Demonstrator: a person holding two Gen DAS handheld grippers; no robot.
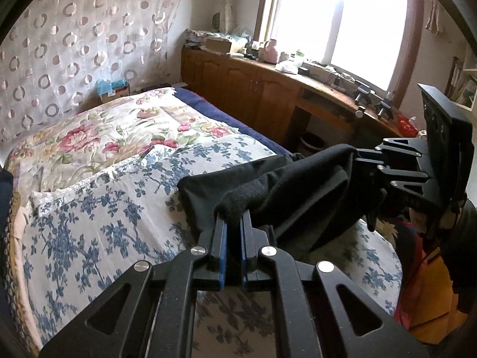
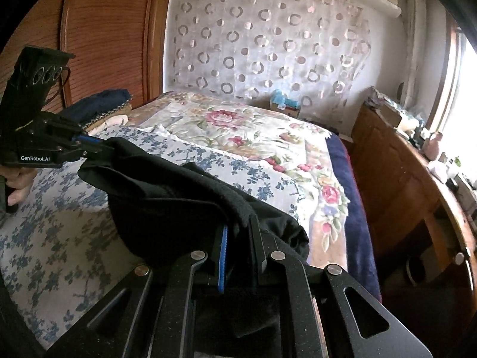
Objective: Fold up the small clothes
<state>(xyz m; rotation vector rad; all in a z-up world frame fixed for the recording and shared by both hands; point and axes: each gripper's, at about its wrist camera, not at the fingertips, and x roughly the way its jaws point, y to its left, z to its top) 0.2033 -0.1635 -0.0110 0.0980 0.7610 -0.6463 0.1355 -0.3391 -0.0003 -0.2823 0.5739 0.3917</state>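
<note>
Black garment, soft and fleecy, held up above the bed and stretched between the two tools, long axis running from one clamp to the other, middle sagging in loose folds toward the covers. Near edge pinched in the left hand-held gripper, blue-lined fingers closed tight on a bunched fold; opposite edge clamped in the right hand-held gripper, seen at right in the left wrist view, jaws shut on the cloth. In the right wrist view, cloth draped over the right hand-held gripper and covering its tips, one blue pad showing; left hand-held gripper at far left gripping the other end, a hand below it on the handle. Underneath, a white sheet with blue flowers on the near part of the bed, a cream spread with red roses farther off, a dark blue blanket along the right side. Beyond the bed, a sheer curtain with ring patterns over the far wall. Right of the bed, a long wooden cabinet with a cluttered top under a bright window. Left in the right wrist view, a wooden wardrobe and folded dark bedding beside it.
</note>
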